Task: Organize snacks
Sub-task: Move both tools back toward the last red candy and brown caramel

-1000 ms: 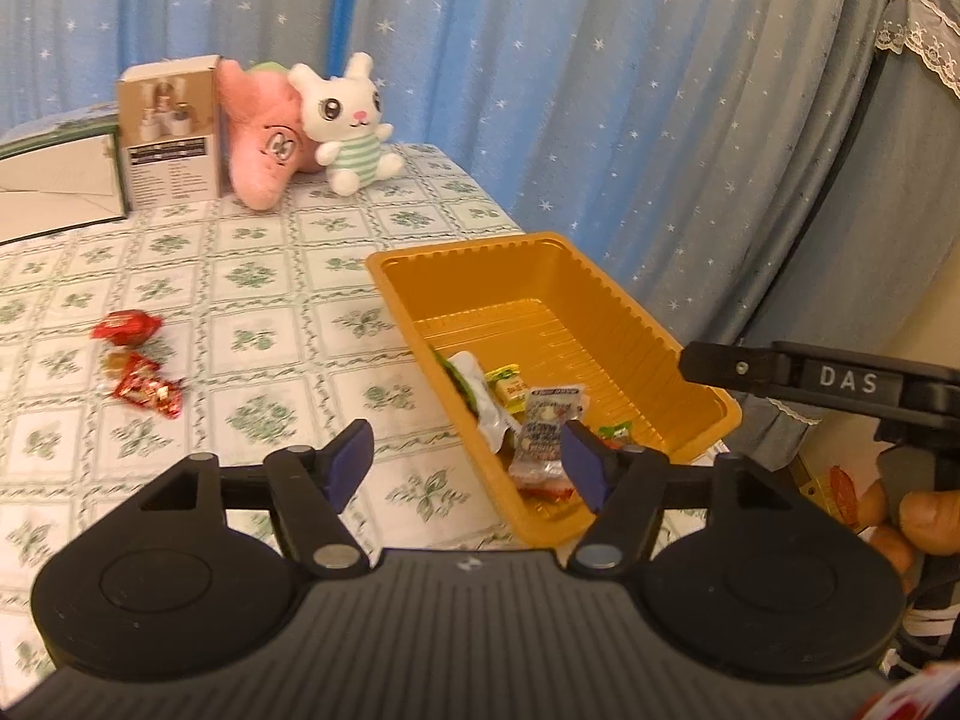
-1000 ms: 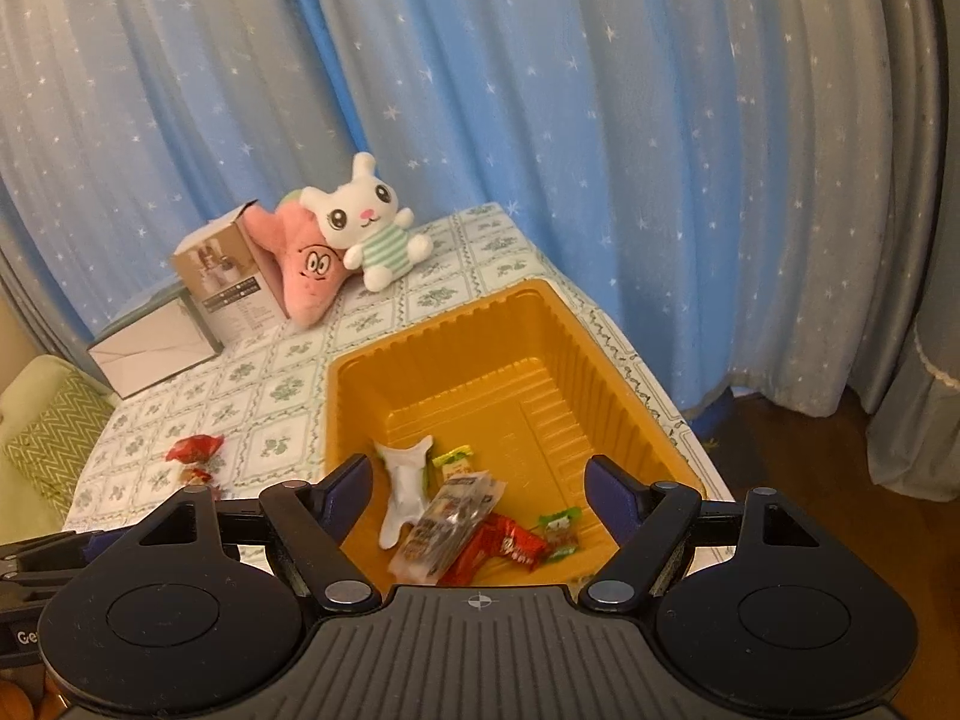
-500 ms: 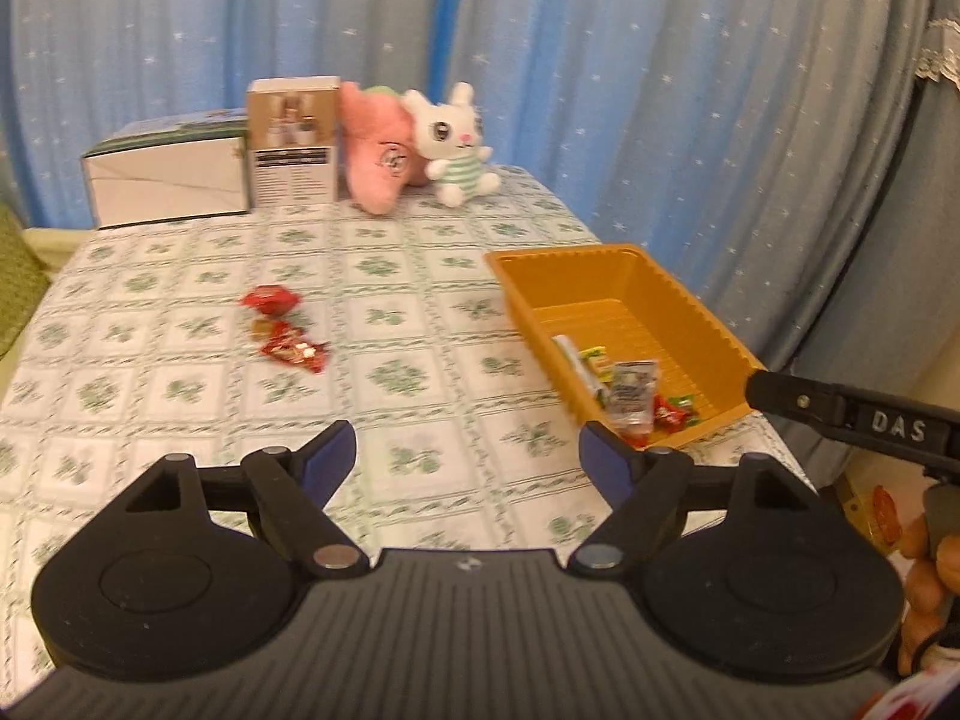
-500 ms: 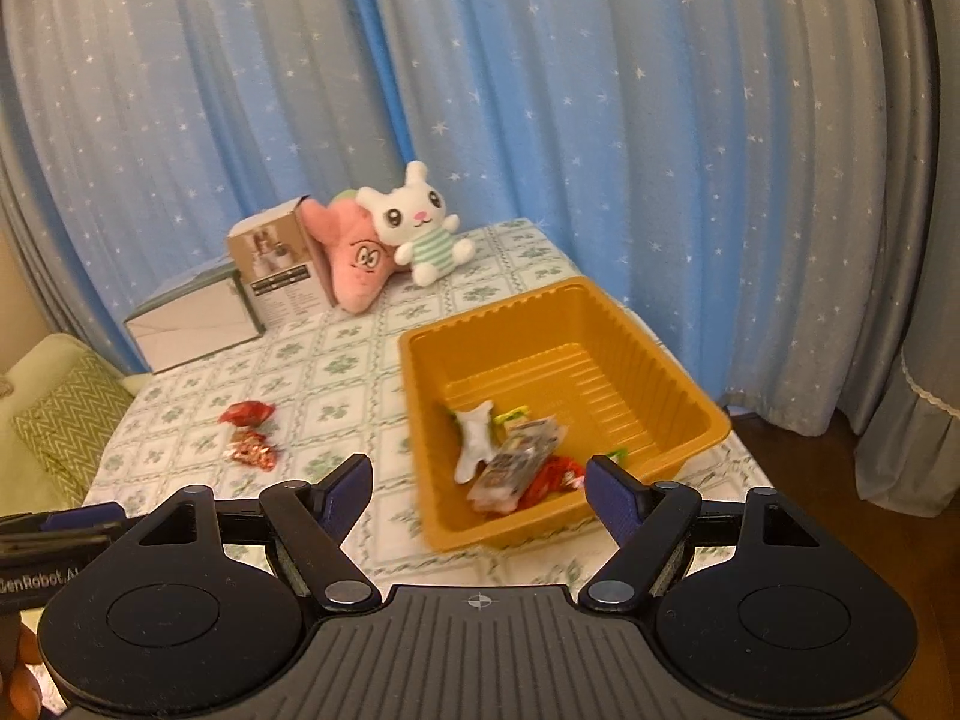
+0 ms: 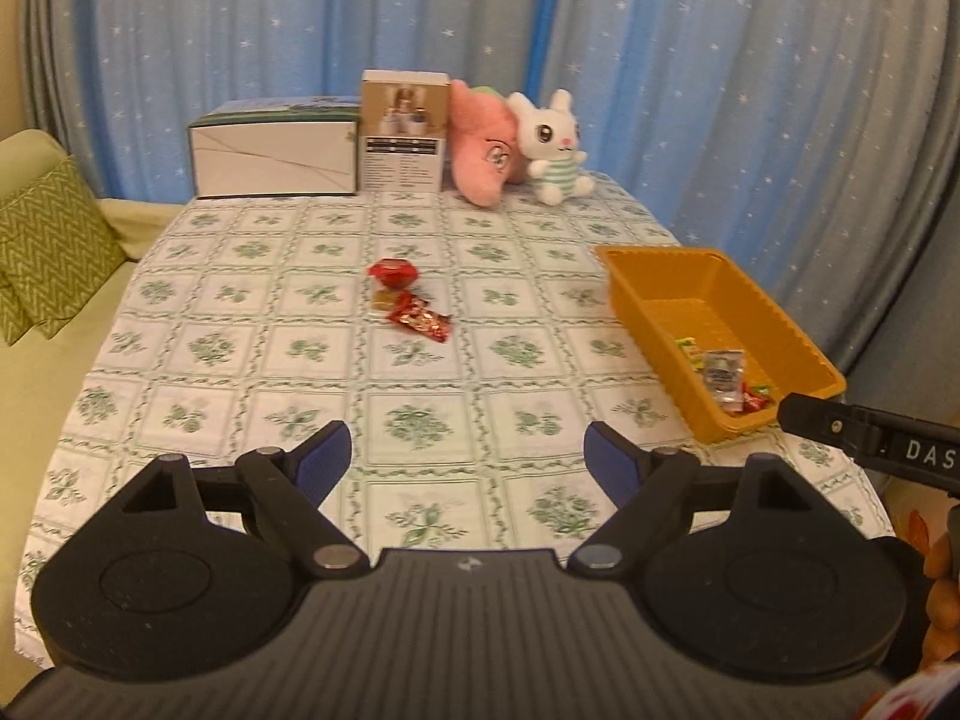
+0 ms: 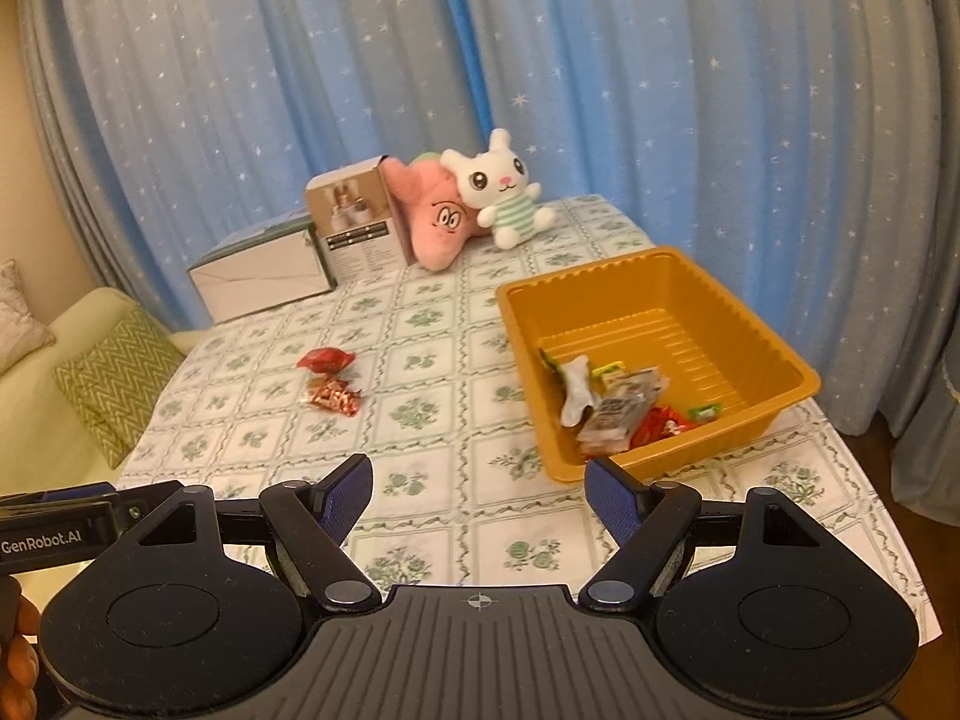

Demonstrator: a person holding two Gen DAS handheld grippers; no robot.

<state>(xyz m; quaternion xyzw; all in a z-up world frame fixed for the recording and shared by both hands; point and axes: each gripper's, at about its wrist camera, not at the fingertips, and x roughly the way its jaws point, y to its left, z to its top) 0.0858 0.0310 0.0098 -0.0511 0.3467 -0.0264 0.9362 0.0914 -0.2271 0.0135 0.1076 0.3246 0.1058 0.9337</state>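
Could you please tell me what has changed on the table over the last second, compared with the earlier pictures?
Both tongs have pulled back from the orange tray, which now looks smaller and farther off in both views. The left tongs have just been opening, with nothing between them; the right tongs stay open and empty. The snacks in the tray, the red snacks on the tablecloth, the plush toys and the boxes have not moved.

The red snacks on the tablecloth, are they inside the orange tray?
No, the red snacks lie on the tablecloth, apart from the orange tray.

Loose snacks [image 5: 408,300] lie on the table [image 5: 240,360], left of the tray [image 5: 798,354].
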